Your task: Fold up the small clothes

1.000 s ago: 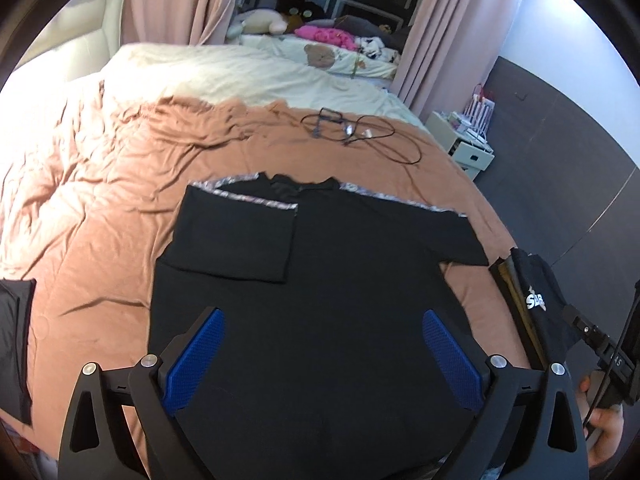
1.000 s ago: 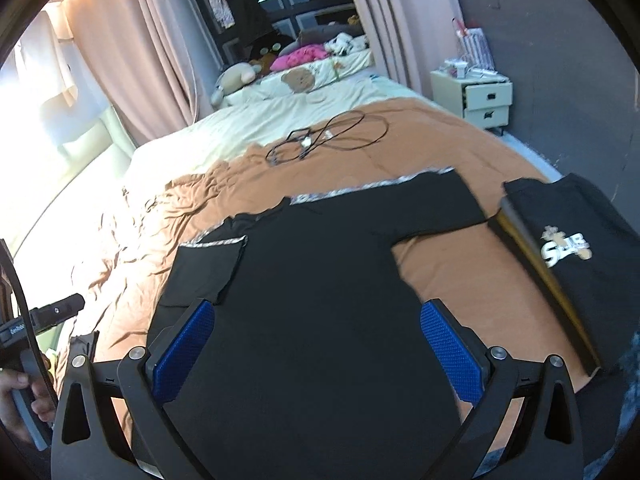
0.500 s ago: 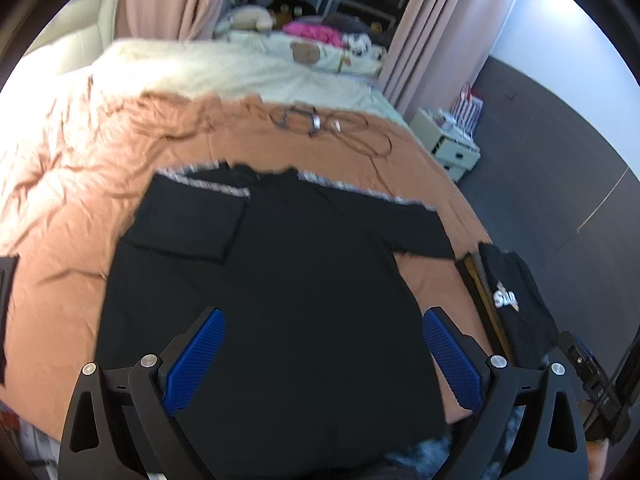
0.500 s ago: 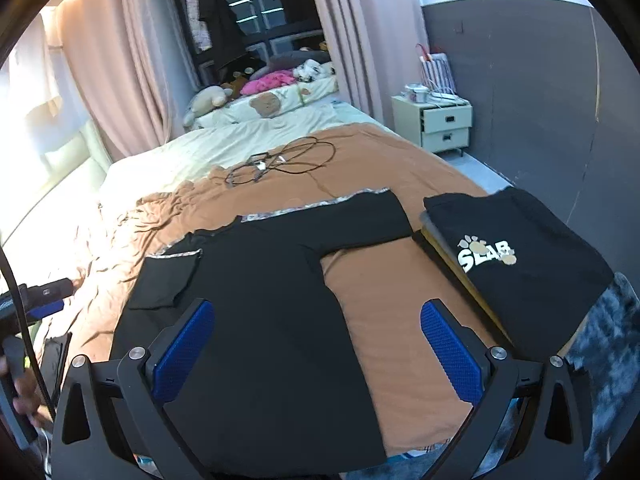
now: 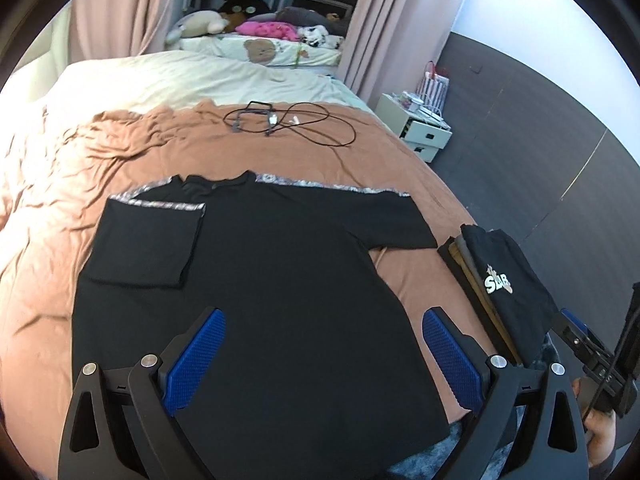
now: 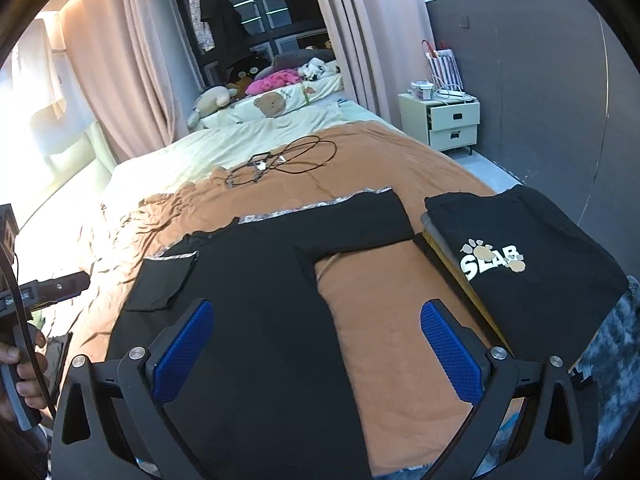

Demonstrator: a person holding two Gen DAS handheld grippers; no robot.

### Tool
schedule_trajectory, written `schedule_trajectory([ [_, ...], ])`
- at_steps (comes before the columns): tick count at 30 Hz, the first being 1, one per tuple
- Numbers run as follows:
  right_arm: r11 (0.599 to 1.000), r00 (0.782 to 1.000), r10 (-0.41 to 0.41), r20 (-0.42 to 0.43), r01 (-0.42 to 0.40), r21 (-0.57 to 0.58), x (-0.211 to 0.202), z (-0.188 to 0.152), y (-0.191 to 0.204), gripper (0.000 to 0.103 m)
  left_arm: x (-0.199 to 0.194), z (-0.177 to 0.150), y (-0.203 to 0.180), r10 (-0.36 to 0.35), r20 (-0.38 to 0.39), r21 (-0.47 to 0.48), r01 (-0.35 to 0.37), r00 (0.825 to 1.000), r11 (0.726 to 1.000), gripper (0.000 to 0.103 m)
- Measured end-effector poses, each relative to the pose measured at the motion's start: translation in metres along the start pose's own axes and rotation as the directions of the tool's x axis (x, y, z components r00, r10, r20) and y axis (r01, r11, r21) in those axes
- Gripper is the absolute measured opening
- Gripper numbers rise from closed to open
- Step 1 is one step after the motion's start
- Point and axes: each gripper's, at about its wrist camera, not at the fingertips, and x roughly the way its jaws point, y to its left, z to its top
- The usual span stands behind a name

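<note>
Black T-shirt (image 5: pixel 260 280) lies flat on brown bedspread (image 5: pixel 80 168), neck toward the pillows, hem at the near bed edge. Left sleeve (image 5: pixel 144 248) is folded in over the chest; right sleeve (image 5: pixel 380 220) is spread out flat w/ patterned trim along its top edge.

Left gripper (image 5: pixel 324 354) hovers over the lower body of the shirt, jaws wide, nothing between the blue pads (image 5: pixel 196 356). Right gripper (image 6: pixel 316 350) hovers over the shirt's right side seam and bare bedspread, jaws also wide, holding nothing.

Open room: bare bedspread under the right sleeve, btwn shirt body and the stack of folded clothes (image 6: pixel 520 272). Stack sits at the right bed edge, just beside the sleeve cuff, top piece a black tee w/ "SLAB" print. More bare, wrinkled bedspread left of the shirt.

Beyond the collar, well apart: tangle of black cable (image 5: pixel 288 124). Farther back, cream sheet, plush toys (image 6: pixel 224 100). White nightstand (image 6: pixel 452 120) stands off the bed at right.
</note>
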Motion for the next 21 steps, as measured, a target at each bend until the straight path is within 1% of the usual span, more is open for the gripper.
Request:
schedule_trajectory([
  [2, 0.999, 1.000, 0.027, -0.001, -0.027, 0.023, 0.015, 0.005, -0.003, 0.103, 0.011, 0.008, 0.005, -0.010, 0.015, 0.005, 0.010, 1.000, 1.000, 0.099],
  [4, 0.998, 0.999, 0.044, -0.008, -0.044, 0.047, 0.036, 0.010, -0.008, 0.103, 0.027, 0.016, 0.011, -0.023, 0.017, 0.010, 0.023, 1.000, 1.000, 0.092],
  [5, 0.998, 0.999, 0.042, -0.012, -0.041, 0.057, 0.045, 0.010, -0.010, 0.103, 0.035, 0.019, 0.014, -0.026, 0.011, 0.008, 0.026, 1.000, 1.000, 0.090],
  [9, 0.993, 0.998, 0.051, -0.046, -0.046, 0.111, 0.088, 0.015, -0.023, 0.088, 0.070, 0.031, 0.030, -0.046, -0.019, -0.018, 0.045, 0.999, 0.999, 0.076],
  [11, 0.988, 0.996, 0.062, -0.063, -0.052, 0.144, 0.110, 0.019, -0.030, 0.082, 0.087, 0.035, 0.037, -0.056, -0.031, -0.032, 0.055, 0.998, 0.998, 0.072],
  [13, 0.981, 0.995, 0.071, -0.077, -0.056, 0.187, 0.129, 0.022, -0.037, 0.081, 0.107, 0.039, 0.044, -0.059, -0.044, -0.039, 0.058, 0.997, 0.998, 0.065],
  [15, 0.972, 0.992, 0.086, -0.093, -0.063, 0.227, 0.149, 0.024, -0.045, 0.076, 0.123, 0.042, 0.049, -0.063, -0.060, -0.044, 0.061, 0.996, 0.997, 0.058],
  [16, 0.967, 0.990, 0.094, -0.102, -0.066, 0.247, 0.160, 0.026, -0.049, 0.075, 0.134, 0.044, 0.051, -0.068, -0.071, -0.048, 0.065, 0.995, 0.997, 0.055],
  [18, 0.957, 0.988, 0.104, -0.114, -0.068, 0.282, 0.179, 0.030, -0.058, 0.071, 0.151, 0.047, 0.054, -0.073, -0.087, -0.050, 0.069, 0.994, 0.996, 0.052],
  [21, 0.944, 0.987, 0.102, -0.128, -0.055, 0.326, 0.206, 0.033, -0.069, 0.068, 0.175, 0.053, 0.055, -0.076, -0.101, -0.041, 0.072, 0.992, 0.997, 0.052],
])
